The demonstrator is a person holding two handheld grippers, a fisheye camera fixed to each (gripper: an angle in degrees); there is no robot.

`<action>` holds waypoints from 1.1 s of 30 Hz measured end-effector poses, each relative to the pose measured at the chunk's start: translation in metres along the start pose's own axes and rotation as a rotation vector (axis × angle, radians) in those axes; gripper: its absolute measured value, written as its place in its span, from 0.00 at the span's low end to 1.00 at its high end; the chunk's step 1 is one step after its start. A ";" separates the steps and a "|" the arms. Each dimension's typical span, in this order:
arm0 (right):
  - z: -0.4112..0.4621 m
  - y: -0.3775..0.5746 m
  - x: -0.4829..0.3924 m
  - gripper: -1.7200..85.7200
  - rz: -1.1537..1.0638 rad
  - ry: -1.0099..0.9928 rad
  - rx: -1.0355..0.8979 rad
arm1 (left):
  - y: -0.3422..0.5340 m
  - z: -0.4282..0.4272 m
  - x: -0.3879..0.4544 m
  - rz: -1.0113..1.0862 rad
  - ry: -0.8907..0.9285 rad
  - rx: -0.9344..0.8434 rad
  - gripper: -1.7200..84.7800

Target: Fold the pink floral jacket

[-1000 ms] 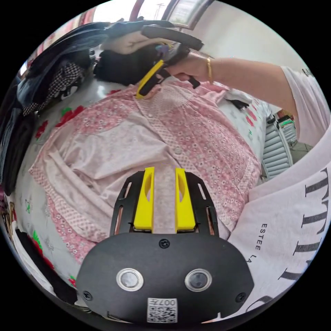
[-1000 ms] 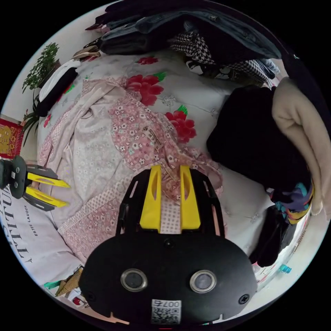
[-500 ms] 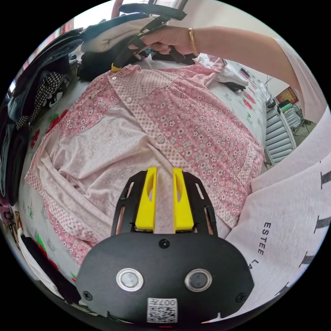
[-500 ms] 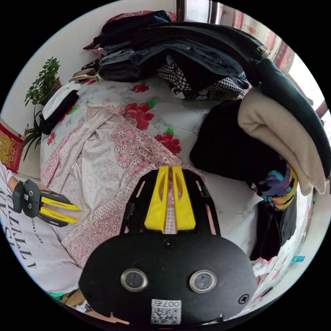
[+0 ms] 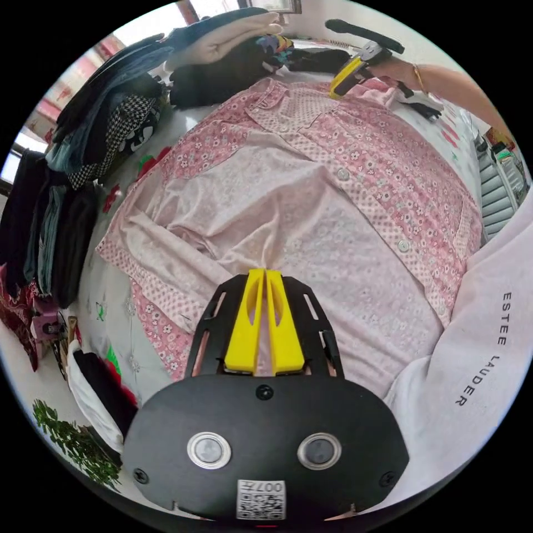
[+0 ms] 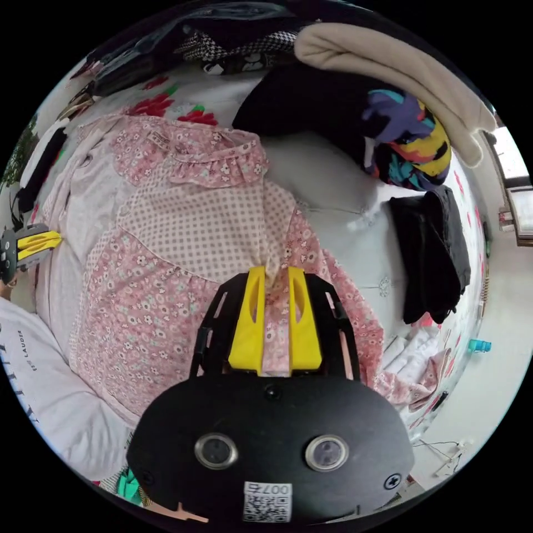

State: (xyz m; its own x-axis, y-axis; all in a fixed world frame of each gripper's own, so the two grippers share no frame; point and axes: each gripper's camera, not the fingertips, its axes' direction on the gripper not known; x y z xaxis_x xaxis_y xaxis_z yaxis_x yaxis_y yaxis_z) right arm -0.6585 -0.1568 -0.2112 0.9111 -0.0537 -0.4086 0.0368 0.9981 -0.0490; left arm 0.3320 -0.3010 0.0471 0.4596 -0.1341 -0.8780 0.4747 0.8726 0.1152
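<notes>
- Pink floral jacket lies spread on the bed, beside piled clothes.
- Left tongs pinch its pale lining.
- Right tongs pinch its dotted yoke.

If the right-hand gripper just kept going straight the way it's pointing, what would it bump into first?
Probably more of the pink floral jacket: the right gripper already pinches a fold of it, and its dotted chest panel lies right ahead. Beyond that, the collar; depth is unclear.
</notes>
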 end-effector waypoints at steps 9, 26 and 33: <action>-0.003 0.001 0.047 0.10 0.246 -0.060 0.052 | 0.022 -0.008 -0.031 -0.070 0.081 -0.035 0.08; 0.000 0.341 -0.046 0.11 0.427 -0.361 0.089 | 0.230 -0.040 0.063 -0.707 0.058 -0.075 0.16; 0.007 0.325 -0.054 0.03 0.219 -0.195 -0.015 | 0.195 -0.035 0.071 -0.526 -0.092 -0.188 0.03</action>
State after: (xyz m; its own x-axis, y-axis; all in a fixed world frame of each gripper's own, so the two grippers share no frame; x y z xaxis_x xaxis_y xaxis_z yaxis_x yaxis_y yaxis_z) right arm -0.6924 0.1709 -0.1988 0.9584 0.1709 -0.2285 -0.1738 0.9847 0.0074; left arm 0.4307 -0.1239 -0.0093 0.2645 -0.6069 -0.7495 0.5199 0.7443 -0.4192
